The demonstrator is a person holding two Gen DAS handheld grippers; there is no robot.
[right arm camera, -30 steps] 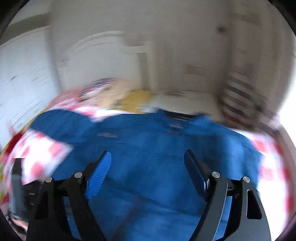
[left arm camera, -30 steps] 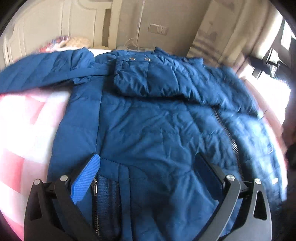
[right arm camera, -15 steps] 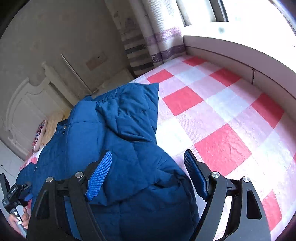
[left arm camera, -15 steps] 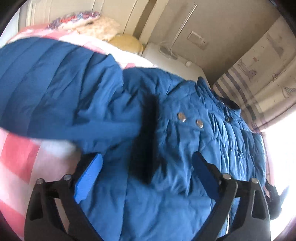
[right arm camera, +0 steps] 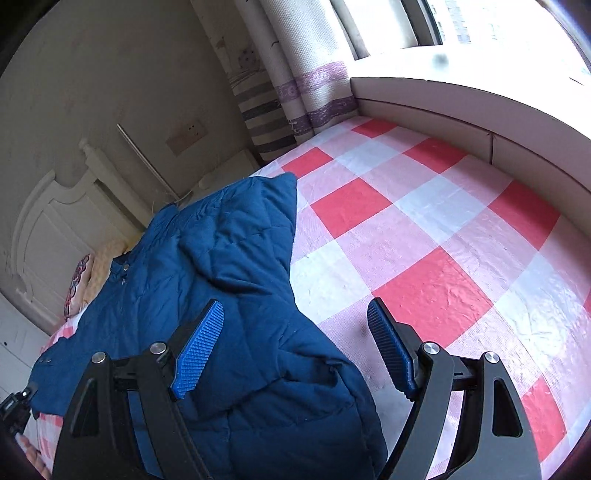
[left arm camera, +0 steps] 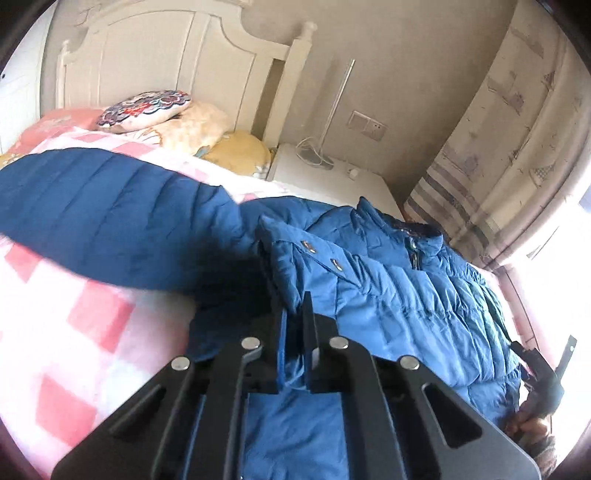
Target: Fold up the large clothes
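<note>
Blue quilted jacket (left arm camera: 388, 288) — sleeve spread left, silver snaps showing

Window (right arm camera: 480, 22) glare, fisheye edges, mild blur.

A red-and-white checked bedspread (right arm camera: 424, 229) covered the bed; patterned pillows (left arm camera: 147, 109) lay against a white headboard (left arm camera: 166, 55).
</note>
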